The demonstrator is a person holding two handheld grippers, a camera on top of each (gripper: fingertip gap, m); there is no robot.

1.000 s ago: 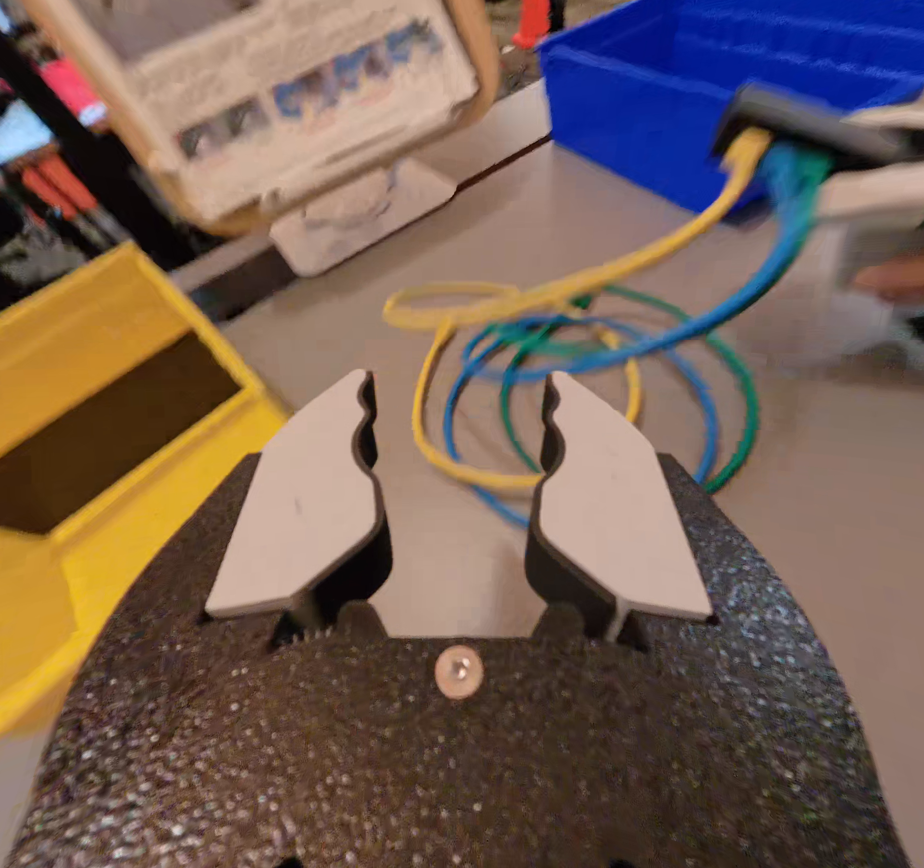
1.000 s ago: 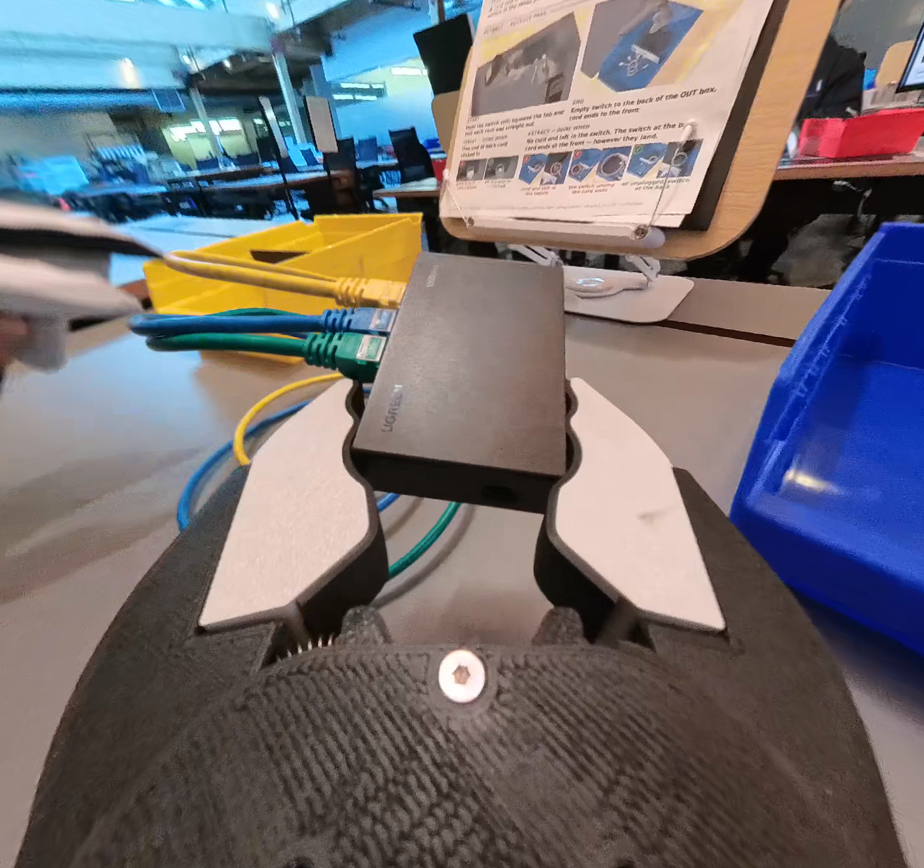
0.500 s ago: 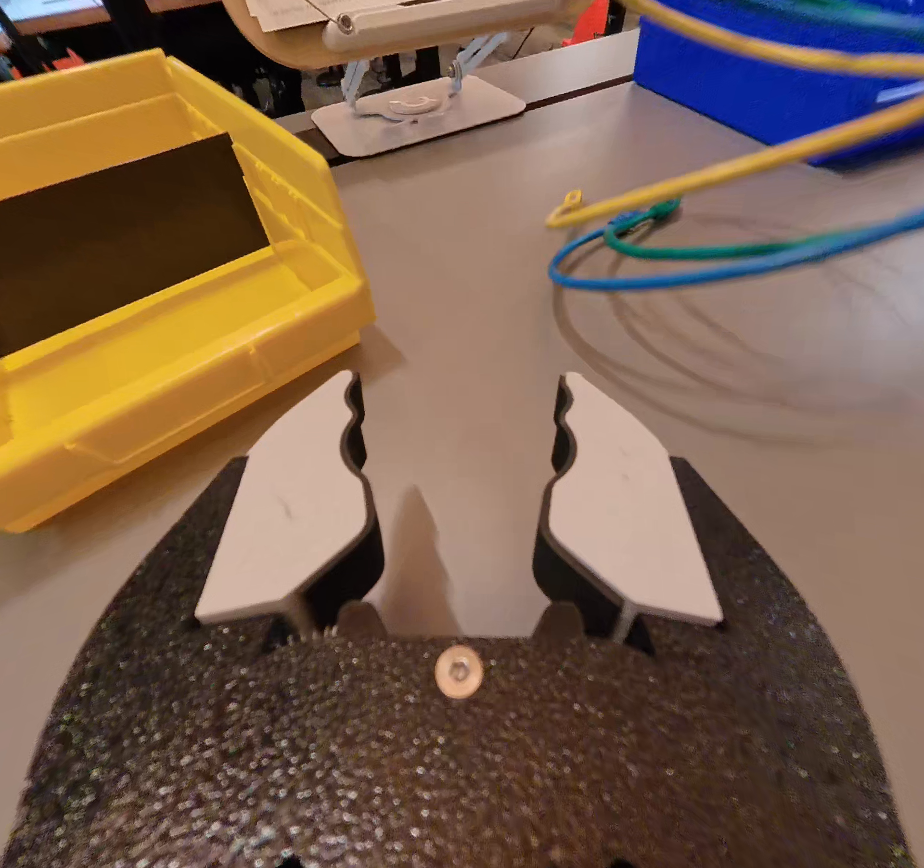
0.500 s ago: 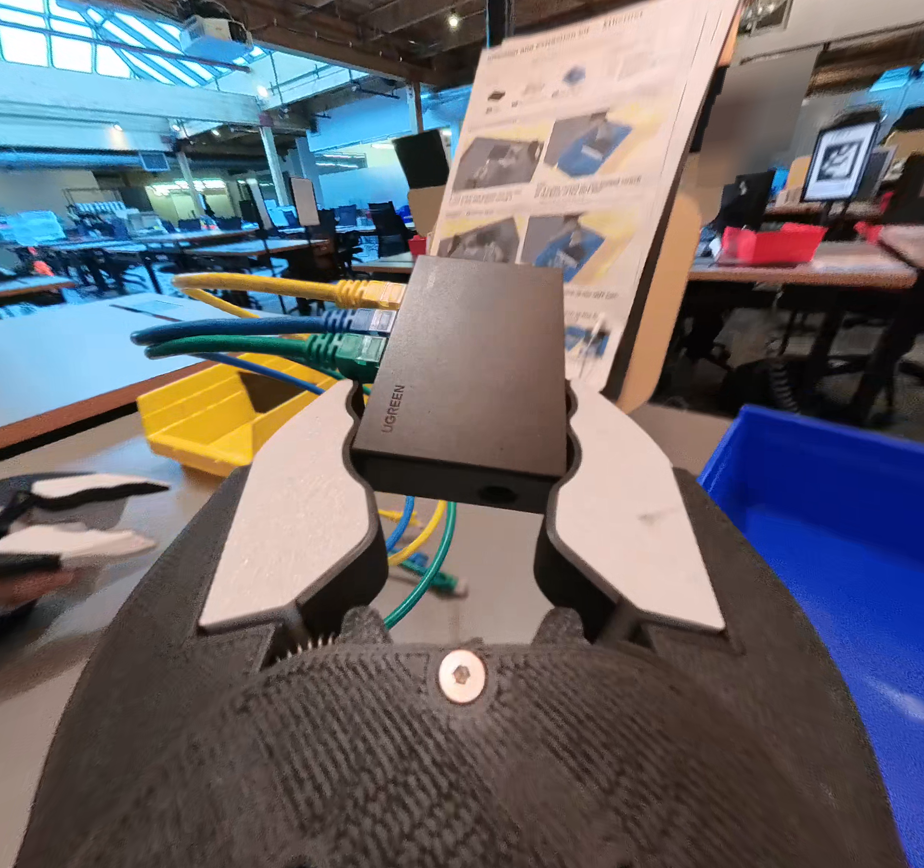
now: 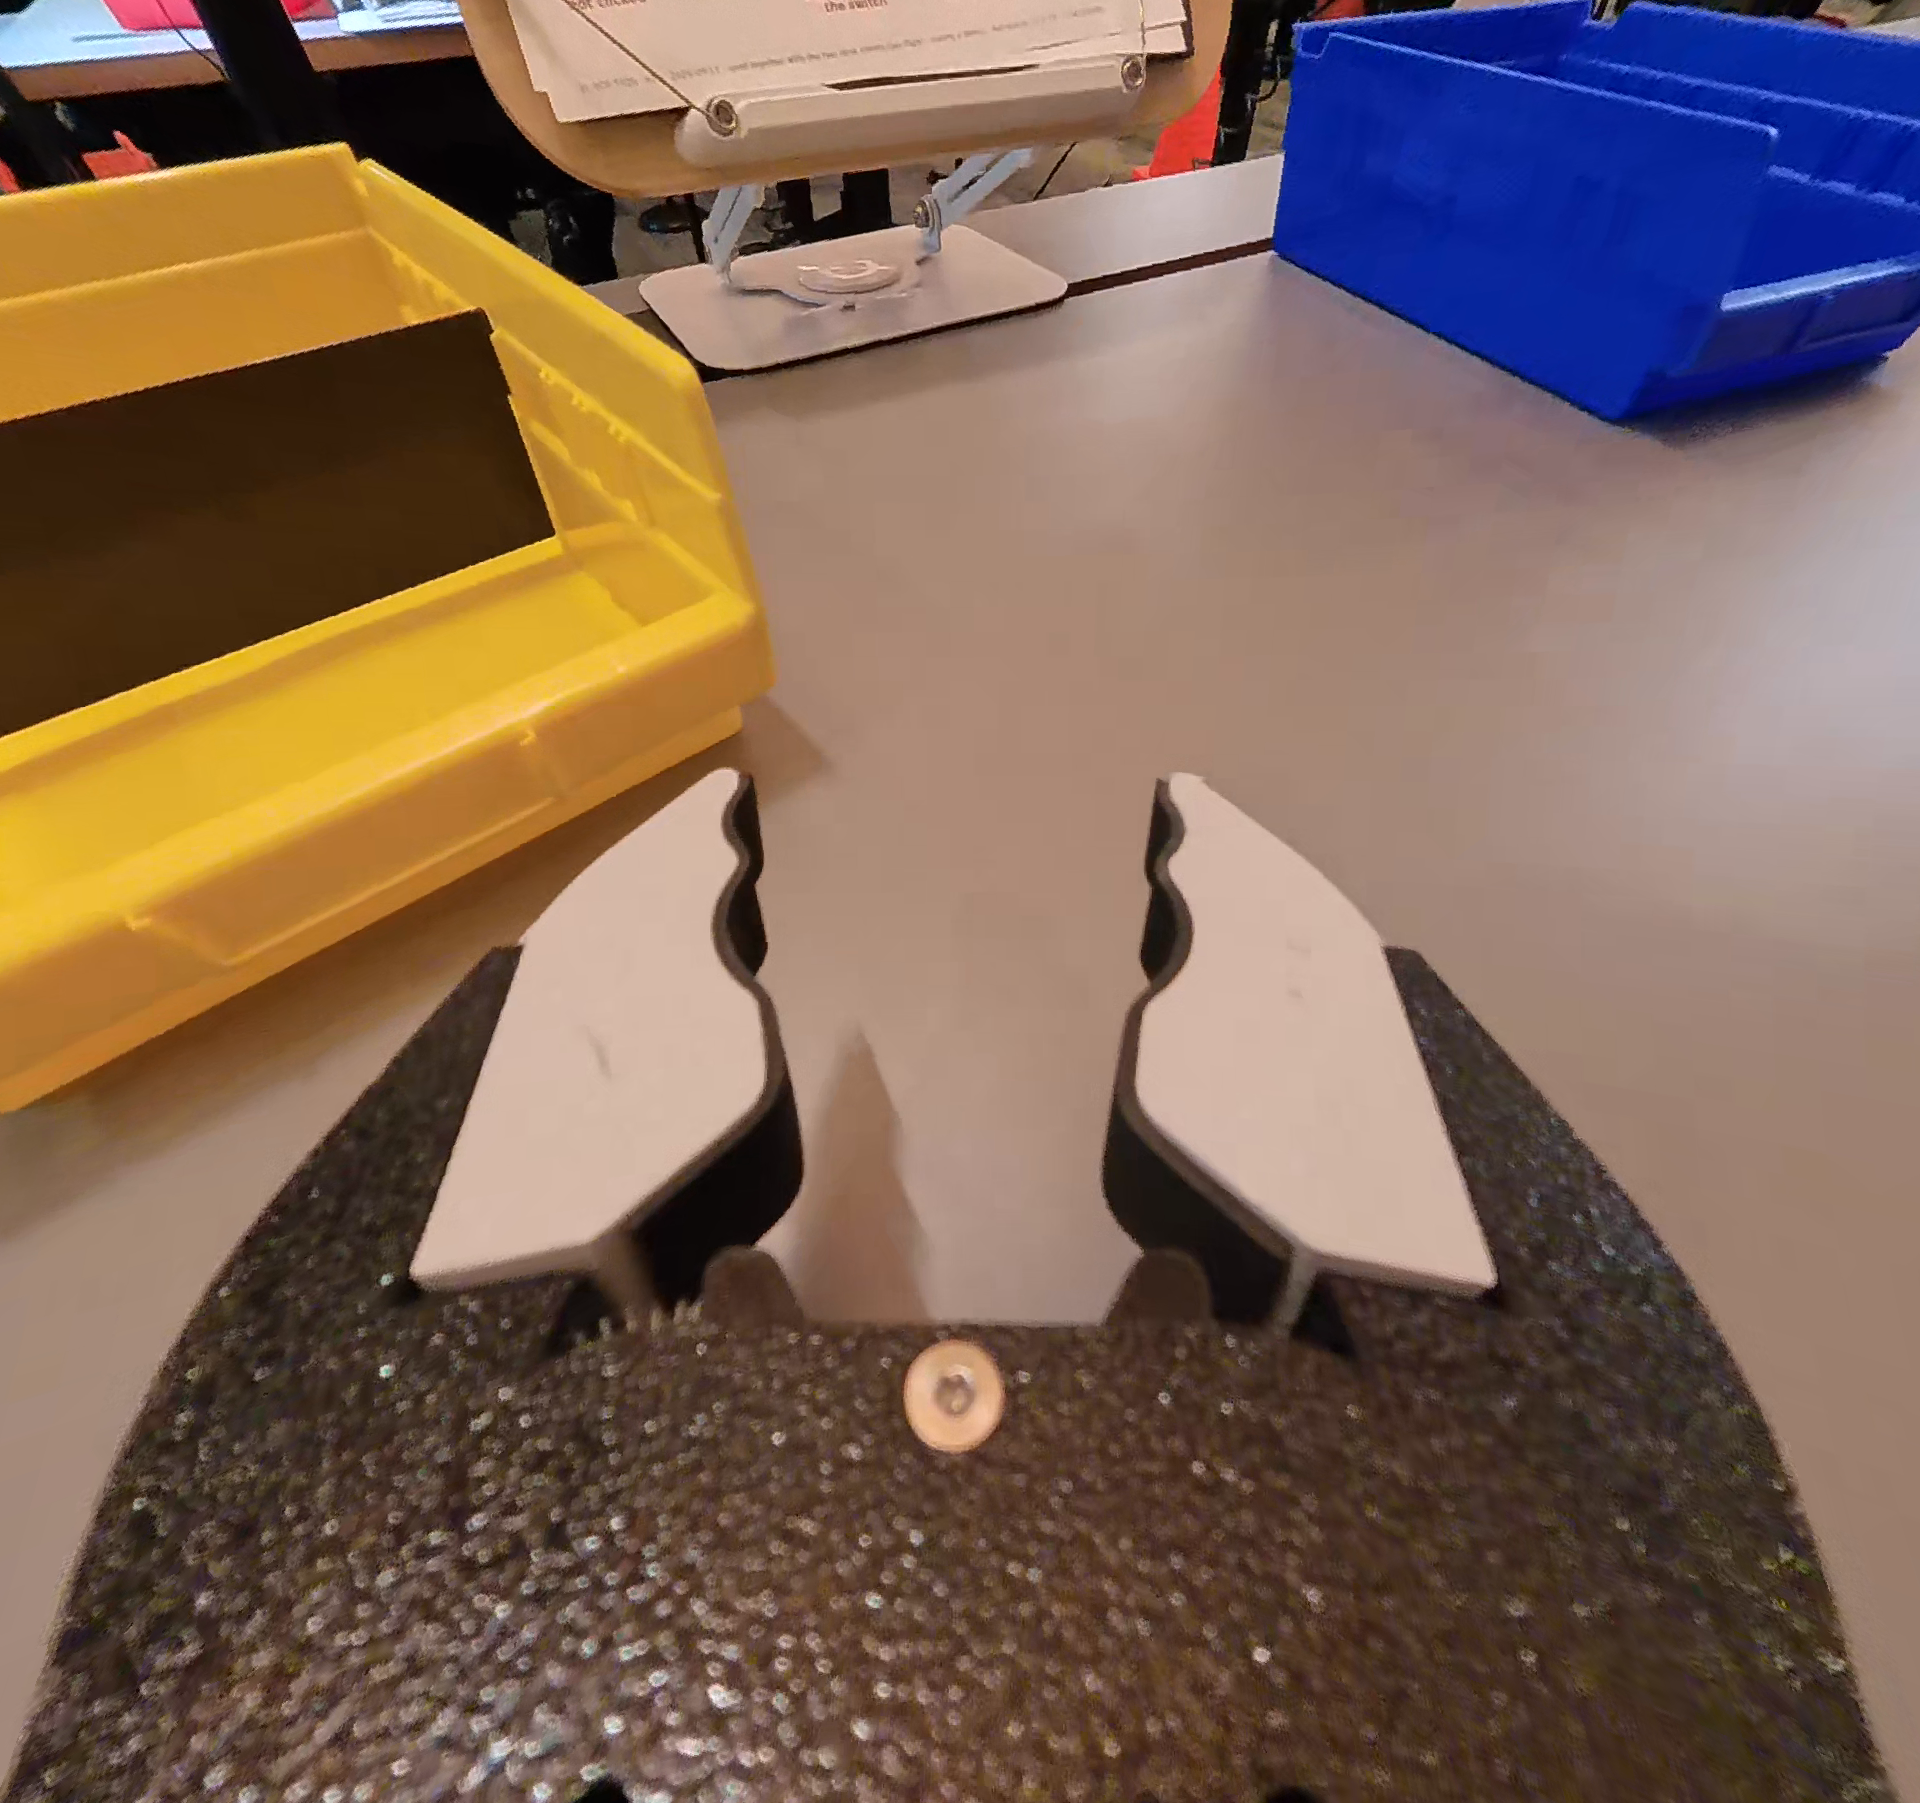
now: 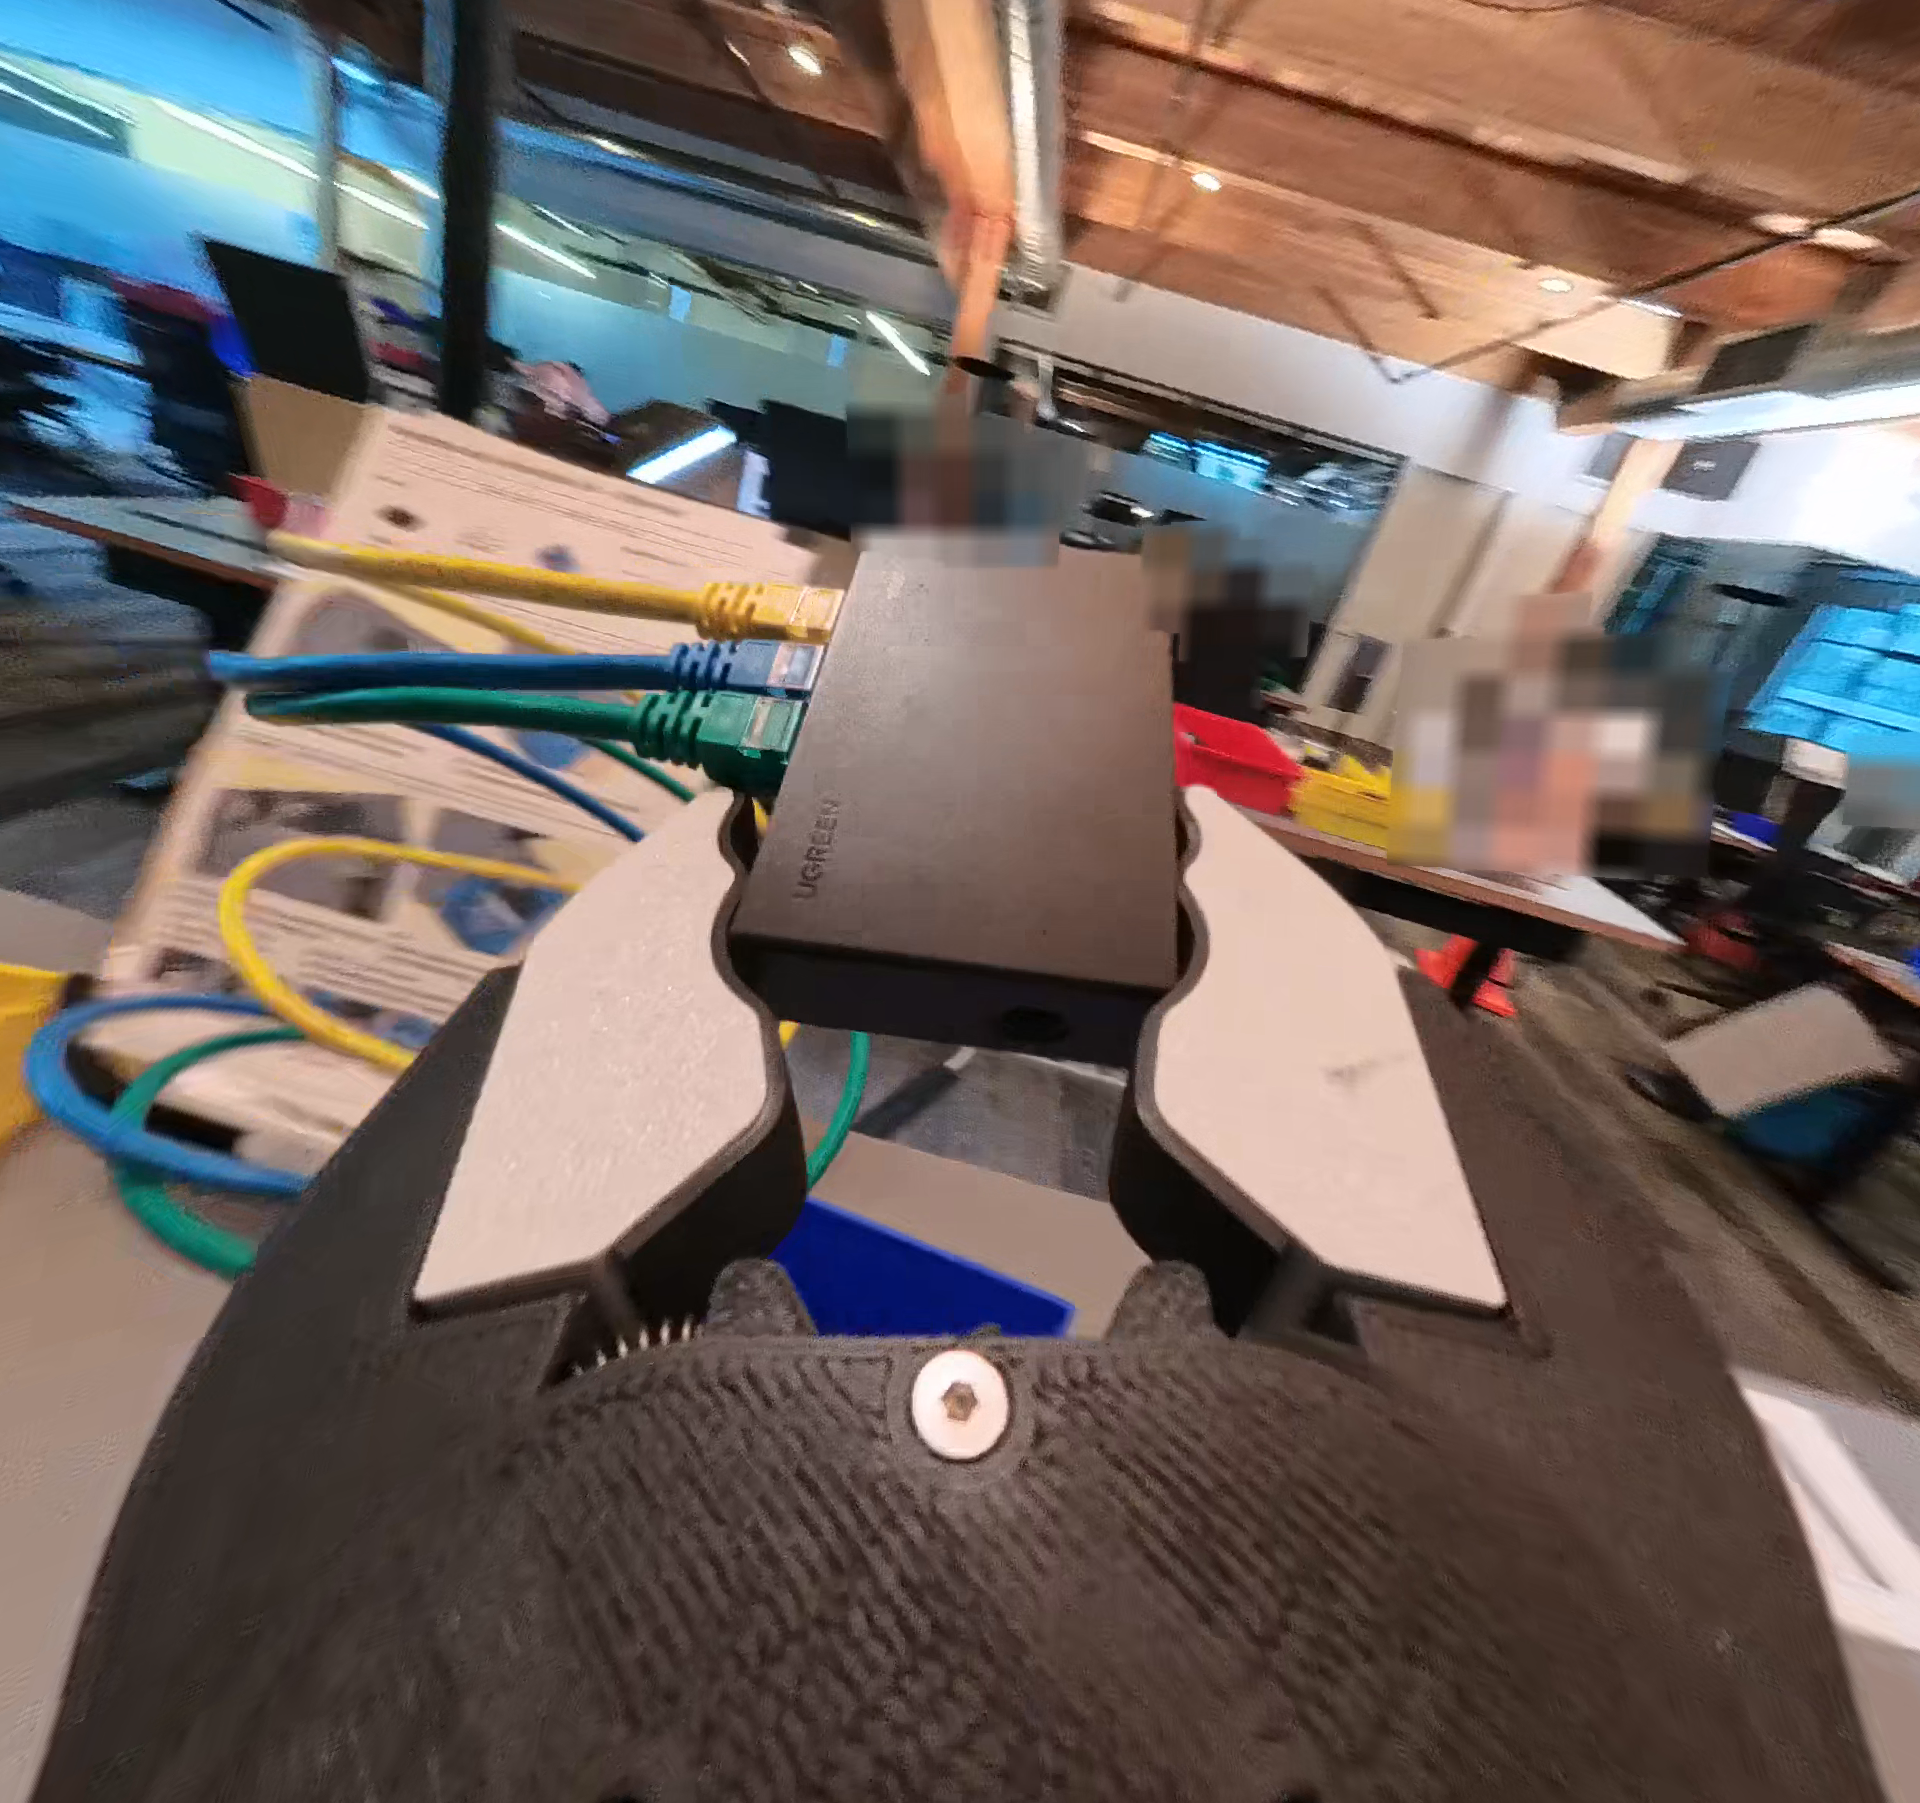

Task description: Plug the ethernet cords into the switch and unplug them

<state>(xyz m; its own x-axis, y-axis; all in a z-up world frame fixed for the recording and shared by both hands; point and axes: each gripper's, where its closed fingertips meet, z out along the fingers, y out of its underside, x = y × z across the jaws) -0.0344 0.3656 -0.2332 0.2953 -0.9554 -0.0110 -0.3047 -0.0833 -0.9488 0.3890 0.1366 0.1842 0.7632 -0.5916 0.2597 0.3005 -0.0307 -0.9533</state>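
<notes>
The flat grey bench fills the middle of the left wrist view, with an open yellow plastic bin at left, a blue plastic bin at upper right, and a tan board on a stand holding a printed sheet at top centre. The left tool stands wide apart, holding nothing, low over the bench. In the right wrist view, the right tool clamps the flat black rectangular switch at frame centre, raised in the air. Yellow, blue and green ethernet cords sit plugged into its left edge, looping down at lower left.
</notes>
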